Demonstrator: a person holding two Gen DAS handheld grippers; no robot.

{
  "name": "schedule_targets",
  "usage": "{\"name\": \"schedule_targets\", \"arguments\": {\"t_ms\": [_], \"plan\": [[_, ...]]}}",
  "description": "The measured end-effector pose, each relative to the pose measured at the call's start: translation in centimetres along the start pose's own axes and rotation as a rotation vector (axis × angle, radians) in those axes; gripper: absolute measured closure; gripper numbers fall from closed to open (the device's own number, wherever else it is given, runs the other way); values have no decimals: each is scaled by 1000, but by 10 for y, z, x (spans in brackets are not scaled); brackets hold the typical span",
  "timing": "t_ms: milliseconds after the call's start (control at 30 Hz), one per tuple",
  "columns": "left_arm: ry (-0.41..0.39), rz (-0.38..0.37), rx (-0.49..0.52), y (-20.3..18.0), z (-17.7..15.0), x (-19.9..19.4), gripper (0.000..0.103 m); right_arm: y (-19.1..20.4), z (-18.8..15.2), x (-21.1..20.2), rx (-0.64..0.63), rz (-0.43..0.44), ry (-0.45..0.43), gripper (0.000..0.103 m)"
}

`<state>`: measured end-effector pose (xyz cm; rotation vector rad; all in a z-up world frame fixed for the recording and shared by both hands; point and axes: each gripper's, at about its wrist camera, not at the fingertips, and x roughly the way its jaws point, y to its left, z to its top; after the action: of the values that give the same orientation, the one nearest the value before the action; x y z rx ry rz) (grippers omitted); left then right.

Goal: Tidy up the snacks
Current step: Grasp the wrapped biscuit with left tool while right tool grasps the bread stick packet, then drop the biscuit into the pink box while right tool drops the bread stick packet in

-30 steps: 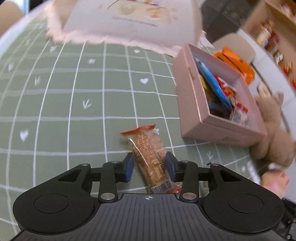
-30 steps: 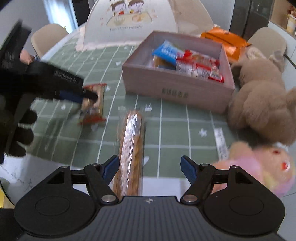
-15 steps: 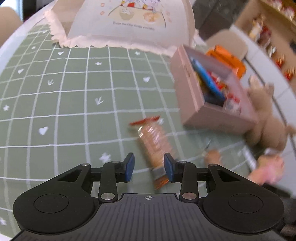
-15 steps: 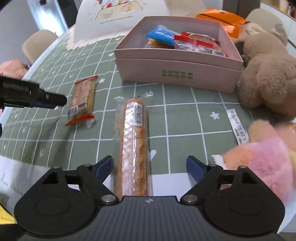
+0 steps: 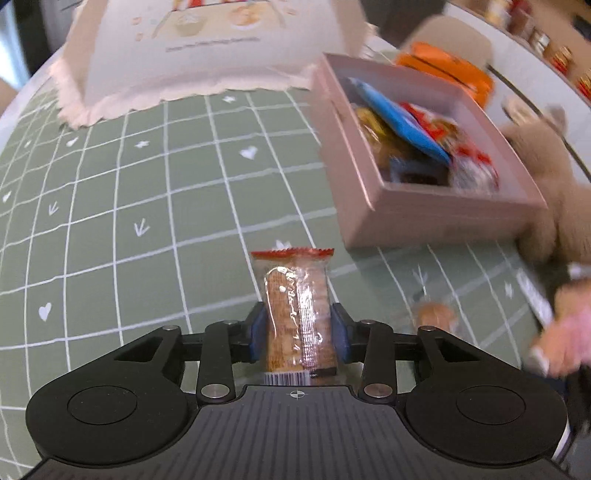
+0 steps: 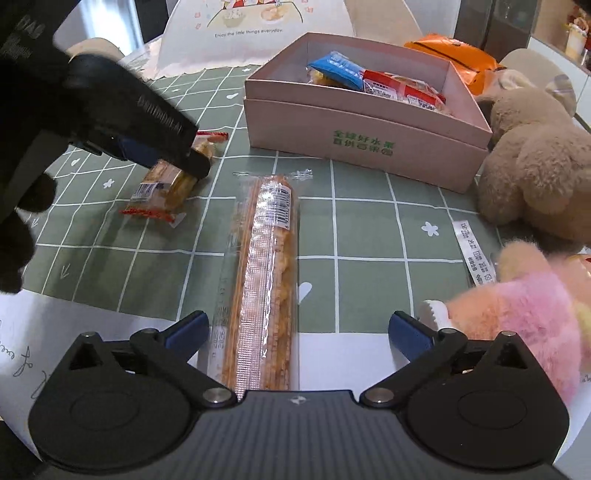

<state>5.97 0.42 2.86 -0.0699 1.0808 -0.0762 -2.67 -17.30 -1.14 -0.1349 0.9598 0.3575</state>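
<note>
A small cracker pack [image 5: 297, 306] with red sealed ends lies on the green grid tablecloth [image 5: 147, 206]. My left gripper [image 5: 297, 332] is closed on its sides; the right wrist view shows the same pack [image 6: 173, 181] resting on the cloth under the left gripper [image 6: 192, 158]. A long clear pack of crackers [image 6: 264, 273] lies lengthwise in front of my right gripper [image 6: 297, 328], which is open and empty, its near end between the fingers. The pink snack box [image 6: 365, 136] holds several packs and stands beyond, also in the left wrist view [image 5: 424, 206].
A brown plush bear [image 6: 532, 158] sits right of the box, and a pink plush toy [image 6: 524, 317] lies by my right finger. An orange bag [image 6: 454, 51] is behind the box. A white illustrated card [image 6: 251, 33] stands at the back. White paper [image 6: 22, 332] lies at the near left.
My left gripper has come back over the small cracker pack and shut on it. My right gripper has moved slightly closer to the long pack and stays open.
</note>
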Motion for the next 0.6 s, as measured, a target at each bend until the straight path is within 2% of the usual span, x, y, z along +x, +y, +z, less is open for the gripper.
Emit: {"name": "schedule_targets", "arguments": {"t_ms": [167, 233, 333, 433, 467, 500, 600], "plan": [[51, -36, -21, 10, -32, -24, 62, -4, 7, 0, -69, 48, 43, 0], [73, -52, -28, 11, -49, -34, 62, -12, 12, -2, -41, 70, 49, 4], [89, -51, -28, 11, -66, -43, 62, -17, 23, -2, -15, 92, 50, 16], [81, -50, -37, 10, -71, -45, 62, -10, 30, -1, -52, 69, 59, 40], [78, -49, -43, 10, -71, -45, 62, -5, 33, -2, -74, 68, 70, 60], [77, -48, -47, 10, -71, -45, 62, -4, 35, -4, -78, 68, 81, 73], [76, -49, -41, 9, -70, -44, 62, -12, 45, -20, -20, 137, 82, 75]]}}
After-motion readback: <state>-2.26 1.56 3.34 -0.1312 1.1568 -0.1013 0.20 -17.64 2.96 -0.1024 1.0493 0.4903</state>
